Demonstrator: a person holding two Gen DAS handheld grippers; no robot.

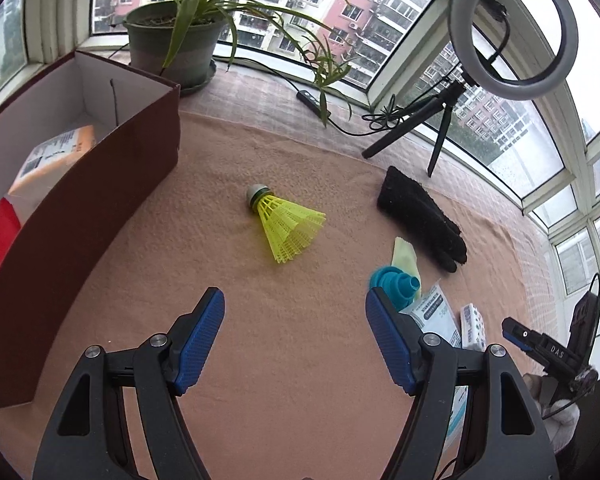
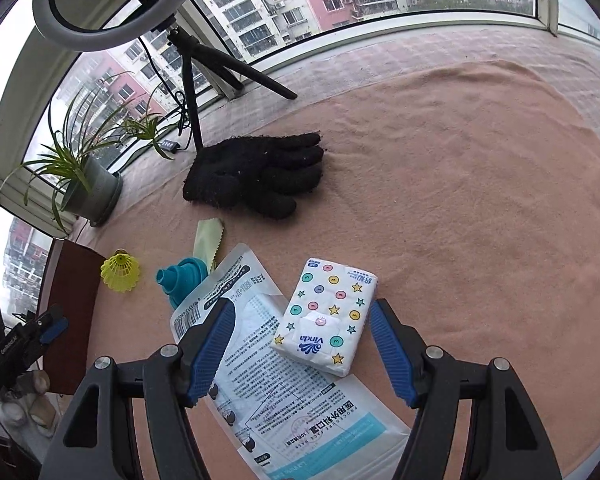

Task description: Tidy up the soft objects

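Note:
A yellow shuttlecock [image 1: 286, 222] [image 2: 121, 272] lies on the pink towel [image 1: 220, 200], ahead of my left gripper [image 1: 294, 312], which hangs open and empty above the cloth. My right gripper [image 2: 302, 320] is open too, its fingers either side of a white tissue pack [image 2: 328, 318] [image 1: 473, 326] without touching it. The pack lies on a face-mask packet [image 2: 260, 360] [image 1: 434, 312]. A black glove [image 2: 260, 172] [image 1: 420, 216] lies further off. A teal collapsible funnel [image 2: 182, 278] [image 1: 394, 280] and a pale green cloth [image 2: 208, 240] [image 1: 406, 258] lie beside the packet.
A dark red open box [image 1: 100, 184] with an orange-and-white package [image 1: 54, 156] inside stands at the left. A potted plant [image 1: 176, 40] and a ring light on a tripod [image 1: 512, 32] stand along the window. The other gripper [image 1: 548, 350] shows at the right edge.

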